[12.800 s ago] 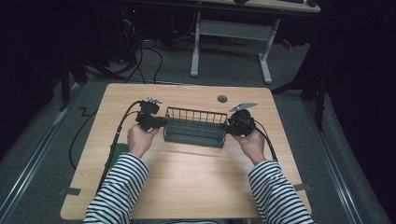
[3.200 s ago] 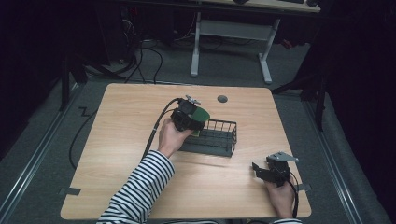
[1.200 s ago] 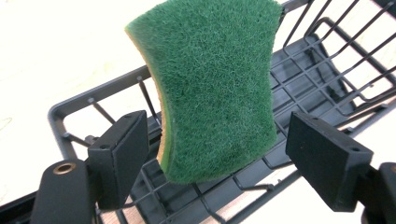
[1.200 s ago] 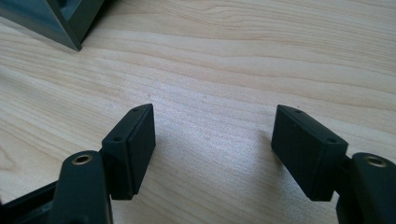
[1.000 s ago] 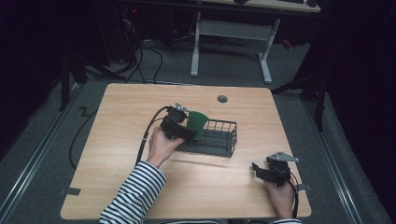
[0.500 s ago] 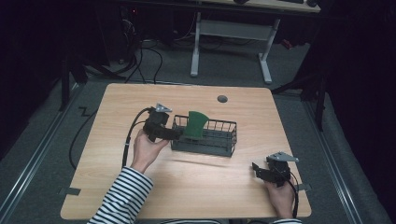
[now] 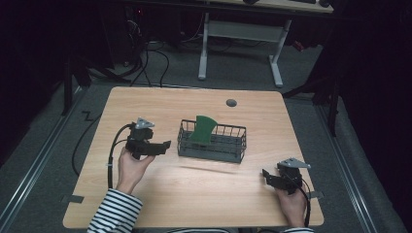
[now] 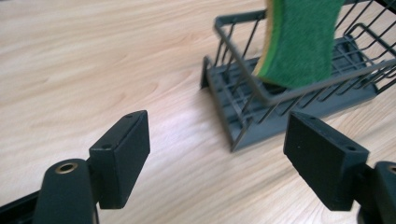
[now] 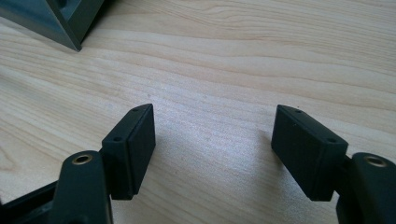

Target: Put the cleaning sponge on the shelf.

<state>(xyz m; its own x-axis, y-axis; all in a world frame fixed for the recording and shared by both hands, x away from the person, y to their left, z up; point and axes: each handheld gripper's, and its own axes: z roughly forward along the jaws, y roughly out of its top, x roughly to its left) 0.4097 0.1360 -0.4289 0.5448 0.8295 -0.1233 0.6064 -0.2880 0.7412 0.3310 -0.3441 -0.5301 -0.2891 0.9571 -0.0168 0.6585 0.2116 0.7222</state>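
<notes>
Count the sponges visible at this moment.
1. A single green sponge stands upright in the left part of the wire basket at mid-table, leaning on its rim; the left gripper view shows its yellow edge. No other sponge is visible anywhere on the table.

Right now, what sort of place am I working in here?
Most likely a lab or workshop set up for recording, not a kitchen. A bare wooden table stands on grey carpet, cables trail over the floor behind it, and a height-adjustable desk frame stands beyond. On the table sit a wire rack and a green sponge.
</notes>
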